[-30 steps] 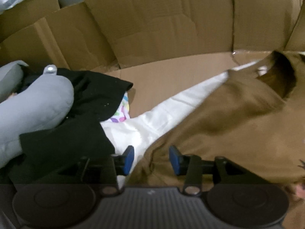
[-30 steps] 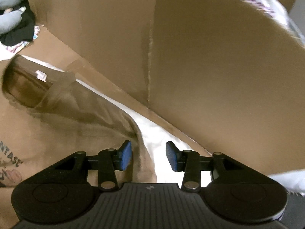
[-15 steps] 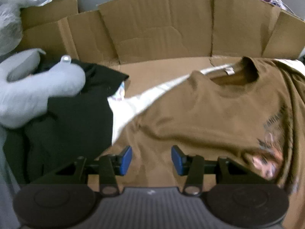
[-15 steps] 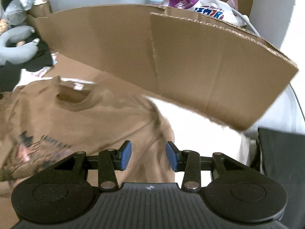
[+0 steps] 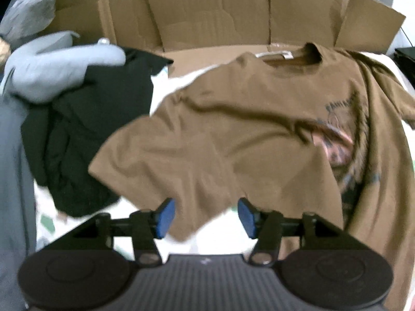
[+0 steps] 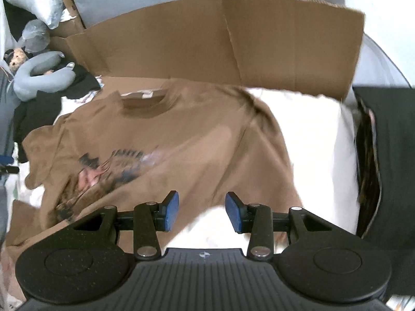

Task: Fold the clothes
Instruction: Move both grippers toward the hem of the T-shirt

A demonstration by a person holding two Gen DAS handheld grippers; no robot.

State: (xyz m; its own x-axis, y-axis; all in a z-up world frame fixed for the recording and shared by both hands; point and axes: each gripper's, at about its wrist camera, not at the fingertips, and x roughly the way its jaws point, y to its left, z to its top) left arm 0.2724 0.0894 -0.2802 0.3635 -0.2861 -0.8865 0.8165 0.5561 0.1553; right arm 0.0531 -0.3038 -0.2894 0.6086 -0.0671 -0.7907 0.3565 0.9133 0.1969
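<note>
Between the blue pads of the left gripper [image 5: 205, 213] a clear gap is seen, and its jaws have just been opening; a sleeve corner of the brown T-shirt [image 5: 233, 134] lies in the space between them, but neither pad is seen pressing on it, so nothing is judged to be held. The right gripper [image 6: 202, 212] is likewise parted, its pads apart over the shirt's other sleeve edge and the white sheet [image 6: 311, 142], with no cloth pinched. Both claws are pointed steeply down at the cloth, one over each sleeve, a posture judged to suit smoothing or taking the sleeves for a first fold. Outward from the left claw, the shirt is spread face up, its print showing toward 3 o'clock and its collar lying at about 1 o'clock, close to the cardboard wall [image 5: 215, 18]. In the right wrist view the collar is found at about 11 o'clock and the print at 9 o'clock. The long axis of the shirt is therefore judged to run from the collar by the cardboard wall back toward the grippers, neck pointing away from the person; the hem is out of view. The shirt is thought to be laid flat on the white sheet so that it can be folded. A black garment [image 5: 85, 140] and a grey neck pillow [image 5: 64, 67] are piled at 10 o'clock in the left view, clear of the working area.
</note>
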